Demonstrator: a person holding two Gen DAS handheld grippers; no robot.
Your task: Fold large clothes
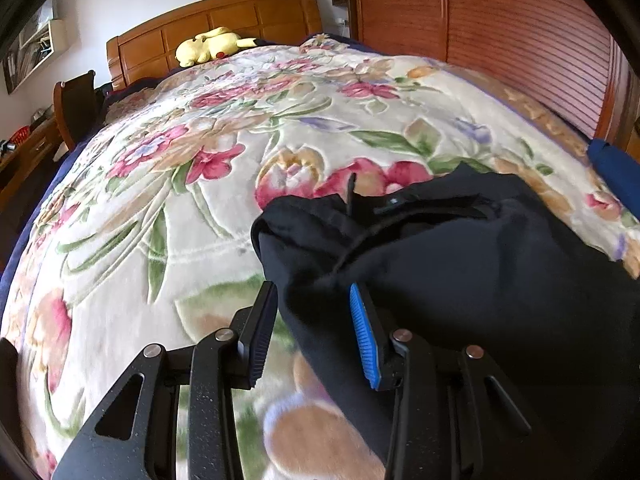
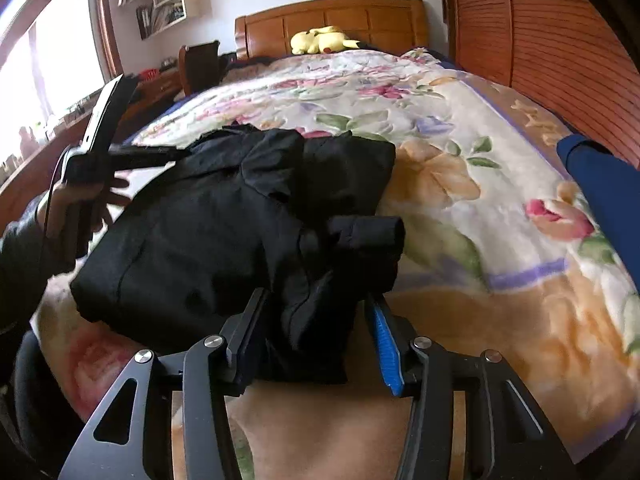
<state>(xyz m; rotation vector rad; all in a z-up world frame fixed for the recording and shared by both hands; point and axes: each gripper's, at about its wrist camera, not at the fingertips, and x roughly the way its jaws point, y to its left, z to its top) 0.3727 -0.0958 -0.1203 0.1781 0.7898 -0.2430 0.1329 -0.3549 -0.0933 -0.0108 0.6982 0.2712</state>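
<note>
The black garment (image 2: 240,224) lies bunched on the near part of the flowered blanket (image 2: 460,184), with wide bare blanket beyond toward the headboard (image 2: 332,20). A fold sits between the parted fingers of the right gripper (image 2: 316,336), unpinched. The left gripper (image 1: 312,328) stands released over the garment's left edge.
</note>
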